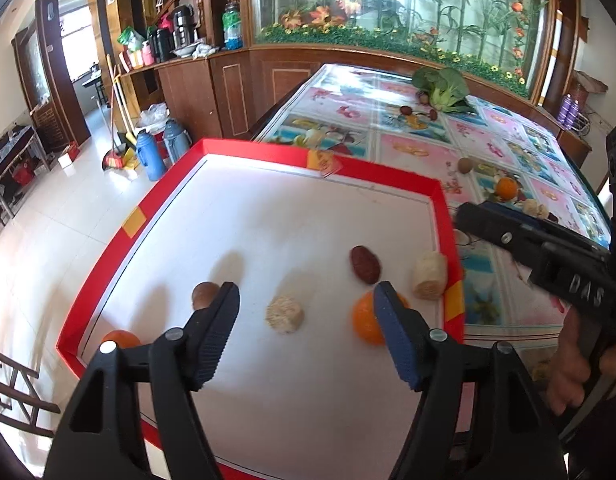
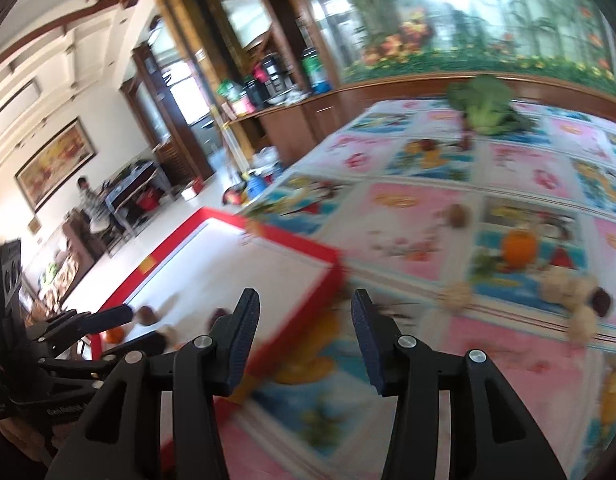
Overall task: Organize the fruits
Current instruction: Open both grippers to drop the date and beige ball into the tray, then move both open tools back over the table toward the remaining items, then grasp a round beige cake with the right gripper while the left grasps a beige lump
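Note:
A red-rimmed white tray [image 1: 371, 170] holds a dark date [image 1: 364, 264], two pale corn pieces [image 1: 429, 275] [image 1: 284, 314], a brown round fruit [image 1: 204, 294] and two oranges [image 1: 365, 320] [image 1: 120, 338]. My left gripper [image 1: 308, 308] is open and empty above the tray. My right gripper [image 2: 306, 320] is open and empty over the tray's right edge [image 2: 300, 240]; it also shows in the left wrist view [image 1: 459, 216]. On the flowered tablecloth lie an orange [image 2: 519, 246], a brown fruit [image 2: 457, 216], pale corn pieces [image 2: 457, 296] and a dark date [image 2: 601, 300].
A leafy green vegetable [image 1: 443, 86] and small dark fruits [image 1: 405, 111] lie at the table's far end. A wooden counter with flasks [image 1: 180, 28] stands behind. Thermoses and brooms [image 1: 148, 152] stand on the floor to the left. A chair [image 1: 12, 384] is near the tray's corner.

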Demonstrator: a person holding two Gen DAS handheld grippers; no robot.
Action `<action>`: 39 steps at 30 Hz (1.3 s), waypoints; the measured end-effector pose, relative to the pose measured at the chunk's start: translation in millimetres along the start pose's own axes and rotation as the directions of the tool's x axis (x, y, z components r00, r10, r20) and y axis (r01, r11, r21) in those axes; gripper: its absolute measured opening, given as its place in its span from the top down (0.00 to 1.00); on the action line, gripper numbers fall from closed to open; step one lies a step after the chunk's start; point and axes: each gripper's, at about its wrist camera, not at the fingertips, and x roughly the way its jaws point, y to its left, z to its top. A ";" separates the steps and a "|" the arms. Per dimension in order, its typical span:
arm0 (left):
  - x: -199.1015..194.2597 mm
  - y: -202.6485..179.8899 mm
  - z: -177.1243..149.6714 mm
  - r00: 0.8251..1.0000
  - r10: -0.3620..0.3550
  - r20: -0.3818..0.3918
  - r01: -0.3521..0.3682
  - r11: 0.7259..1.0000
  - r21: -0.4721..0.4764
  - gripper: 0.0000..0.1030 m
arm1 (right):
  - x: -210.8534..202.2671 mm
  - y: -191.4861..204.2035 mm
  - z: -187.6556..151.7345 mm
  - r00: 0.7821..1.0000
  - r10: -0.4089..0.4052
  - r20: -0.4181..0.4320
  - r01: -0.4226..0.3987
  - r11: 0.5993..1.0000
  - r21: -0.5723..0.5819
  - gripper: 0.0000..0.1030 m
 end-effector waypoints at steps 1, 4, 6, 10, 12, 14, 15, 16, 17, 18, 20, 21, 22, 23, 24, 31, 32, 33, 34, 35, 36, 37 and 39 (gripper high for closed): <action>-0.6 -3.2 0.3 1.000 0.001 0.002 -0.001 1.000 0.007 0.29 | -8.1 -10.6 -0.5 1.000 -0.023 0.013 0.023 1.000 0.010 0.53; -0.9 -14.2 1.4 1.000 -0.003 -0.003 0.003 1.000 0.024 0.27 | -26.6 -33.4 -4.2 0.997 -0.066 0.029 0.065 0.997 0.034 0.47; -0.2 -22.5 1.9 1.000 -0.005 -0.008 0.005 0.999 0.041 0.26 | -39.3 -50.6 -8.3 0.995 -0.100 0.029 0.098 0.994 0.048 0.47; -1.4 -40.1 3.5 1.000 -0.007 -0.004 0.008 0.997 0.080 0.25 | -54.0 -74.1 -16.2 0.989 -0.150 0.009 0.149 0.986 0.069 0.46; -1.9 -48.7 5.1 1.000 -0.008 -0.005 0.009 0.995 0.095 0.25 | -57.0 -85.7 -15.7 0.984 -0.176 -0.003 0.176 0.981 0.076 0.46; -2.2 -58.4 7.0 1.000 -0.011 -0.005 0.011 0.994 0.112 0.24 | -55.3 -93.2 -16.6 0.974 -0.224 -0.030 0.225 0.972 0.073 0.46; -2.6 -62.1 7.5 1.000 -0.012 -0.005 0.013 0.993 0.119 0.24 | -53.6 -97.0 -16.3 0.968 -0.247 -0.039 0.249 0.966 0.075 0.46; -2.9 -66.0 8.2 1.000 -0.014 -0.005 0.015 0.992 0.127 0.24 | -50.4 -99.9 -15.8 0.966 -0.253 -0.055 0.257 0.963 0.080 0.46; -3.6 -70.3 8.9 1.000 -0.017 -0.003 0.018 0.991 0.136 0.23 | -47.3 -103.6 -15.0 0.967 -0.243 -0.076 0.249 0.965 0.088 0.46; -4.1 -75.1 9.8 1.000 -0.021 -0.003 0.021 0.989 0.145 0.23 | -45.7 -109.1 -14.9 0.965 -0.247 -0.091 0.255 0.962 0.098 0.46; -4.8 -83.5 10.3 1.000 -0.028 -0.002 0.028 0.986 0.162 0.22 | -39.9 -115.2 -14.8 0.957 -0.262 -0.122 0.275 0.956 0.105 0.46; -4.7 -87.2 10.0 1.000 -0.031 -0.003 0.031 0.985 0.169 0.22 | -37.1 -116.1 -14.4 0.955 -0.266 -0.135 0.280 0.954 0.103 0.46; -4.1 -91.3 9.8 0.999 -0.035 -0.005 0.036 0.984 0.177 0.22 | -35.1 -117.2 -13.3 0.950 -0.279 -0.137 0.294 0.950 0.103 0.47; -3.8 -96.1 8.8 0.999 -0.042 -0.009 0.043 0.981 0.188 0.22 | -34.3 -118.1 -12.9 0.947 -0.292 -0.136 0.306 0.947 0.100 0.47; -3.5 -99.3 8.0 0.999 -0.046 -0.011 0.047 0.979 0.196 0.22 | -32.6 -118.3 -12.0 0.942 -0.307 -0.135 0.320 0.943 0.091 0.47; 2.2 -121.0 13.6 0.998 -0.063 -0.027 0.067 0.967 0.245 0.22 | -15.4 -114.7 -5.3 0.895 -0.421 -0.148 0.424 0.906 -0.012 0.69; 2.9 -123.7 16.6 0.998 -0.064 -0.025 0.068 0.966 0.249 0.22 | -15.6 -114.3 -5.8 0.890 -0.431 -0.150 0.432 0.901 -0.026 0.73; 5.0 -126.9 20.9 0.997 -0.068 -0.024 0.072 0.964 0.255 0.22 | -16.1 -114.2 -6.2 0.888 -0.435 -0.151 0.435 0.900 -0.037 0.75; 6.5 -129.3 23.9 0.997 -0.067 -0.025 0.071 0.963 0.258 0.22 | -17.0 -114.8 -6.6 0.889 -0.432 -0.152 0.431 0.901 -0.044 0.75; 9.2 -133.5 28.9 0.997 -0.067 -0.026 0.072 0.962 0.263 0.22 | -19.4 -115.4 -7.9 0.888 -0.433 -0.153 0.431 0.901 -0.049 0.75; 10.8 -136.3 31.8 0.997 -0.071 -0.024 0.075 0.960 0.268 0.22 | -20.6 -115.3 -8.3 0.888 -0.434 -0.154 0.431 0.901 -0.052 0.75; 13.7 -140.2 35.2 0.997 -0.071 -0.026 0.075 0.959 0.274 0.22 | -22.1 -115.8 -9.0 0.888 -0.433 -0.155 0.431 0.901 -0.053 0.75; 21.4 -148.6 41.8 0.998 -0.053 -0.039 0.062 0.959 0.278 0.22 | -26.3 -119.2 -9.5 0.892 -0.422 -0.162 0.422 0.906 -0.035 0.75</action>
